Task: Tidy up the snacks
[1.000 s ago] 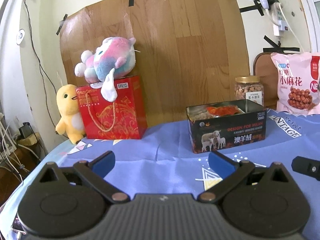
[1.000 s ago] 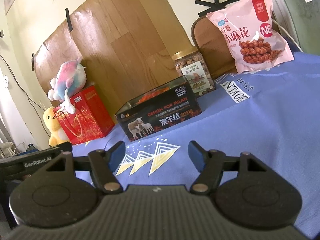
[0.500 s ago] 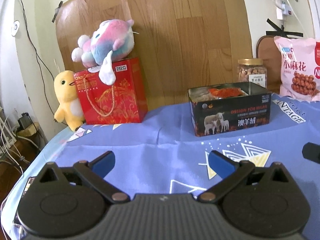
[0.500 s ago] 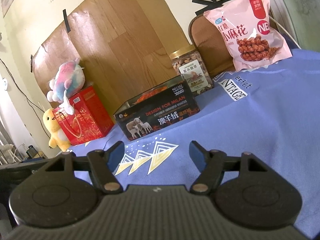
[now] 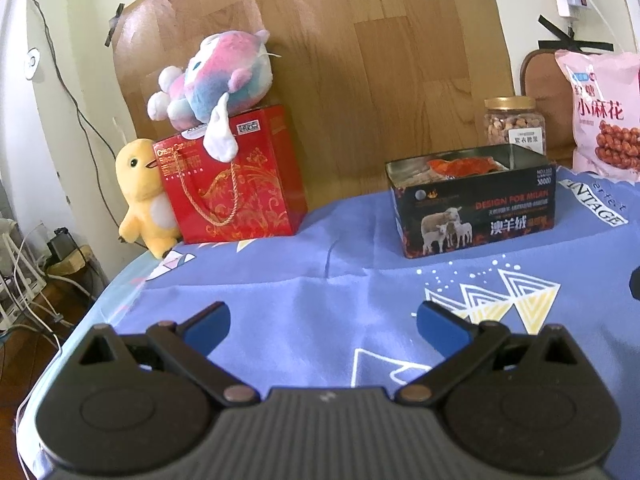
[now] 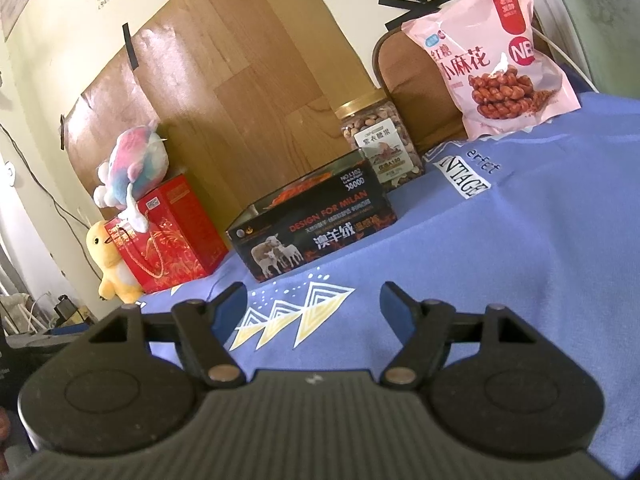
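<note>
While both grippers hang empty, left gripper and right gripper spread wide, sorting looks mostly undone: glossy pink snack bag and ribbed nut jar stand at the table's far edge, outside the rectangular open black tin holding orange packets

Bright, soft daylight fills both views, strongest at the upper right by the pale wall. Colours look slightly washed. Fisheye bending curves the wood-grain panel and darkens the frame corners. The pink snack bag shows mild glare. Slight motion blur softens the left view; shadows on the blue tablecloth are faint
</note>
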The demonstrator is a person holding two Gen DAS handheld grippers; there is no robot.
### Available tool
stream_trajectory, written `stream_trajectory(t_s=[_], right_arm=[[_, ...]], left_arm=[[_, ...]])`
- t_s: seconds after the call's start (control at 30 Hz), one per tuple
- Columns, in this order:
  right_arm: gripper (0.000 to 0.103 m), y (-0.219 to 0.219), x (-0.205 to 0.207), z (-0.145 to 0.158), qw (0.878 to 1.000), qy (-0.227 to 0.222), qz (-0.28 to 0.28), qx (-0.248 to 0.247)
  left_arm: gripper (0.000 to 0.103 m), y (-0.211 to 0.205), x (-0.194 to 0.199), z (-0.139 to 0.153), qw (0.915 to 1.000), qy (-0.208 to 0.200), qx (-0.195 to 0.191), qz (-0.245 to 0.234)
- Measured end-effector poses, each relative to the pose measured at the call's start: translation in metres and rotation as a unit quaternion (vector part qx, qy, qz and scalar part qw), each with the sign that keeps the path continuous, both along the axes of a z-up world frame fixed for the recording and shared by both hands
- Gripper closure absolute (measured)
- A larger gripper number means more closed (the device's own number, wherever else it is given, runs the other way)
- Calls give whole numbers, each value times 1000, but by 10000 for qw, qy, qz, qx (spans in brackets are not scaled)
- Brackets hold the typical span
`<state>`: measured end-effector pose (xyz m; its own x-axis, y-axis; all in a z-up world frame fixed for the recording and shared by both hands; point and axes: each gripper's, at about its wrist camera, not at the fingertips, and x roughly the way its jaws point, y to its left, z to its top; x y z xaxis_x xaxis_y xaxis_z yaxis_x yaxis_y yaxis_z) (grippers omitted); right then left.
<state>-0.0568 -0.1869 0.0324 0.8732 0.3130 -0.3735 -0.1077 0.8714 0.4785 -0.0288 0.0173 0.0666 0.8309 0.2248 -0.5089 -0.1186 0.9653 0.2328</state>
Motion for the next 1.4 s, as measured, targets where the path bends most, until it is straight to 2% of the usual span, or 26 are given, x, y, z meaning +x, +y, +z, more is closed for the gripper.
stream_trajectory(t_s=[0.73, 1.4], right_arm=[[27, -11, 1, -2, 9998, 18, -98, 153], [27, -13, 0, -1, 9997, -5, -116, 194]], left_arm=[[0, -15, 4, -2, 9997, 97, 94, -222], [0, -16, 6, -5, 9996, 186, 121, -199]])
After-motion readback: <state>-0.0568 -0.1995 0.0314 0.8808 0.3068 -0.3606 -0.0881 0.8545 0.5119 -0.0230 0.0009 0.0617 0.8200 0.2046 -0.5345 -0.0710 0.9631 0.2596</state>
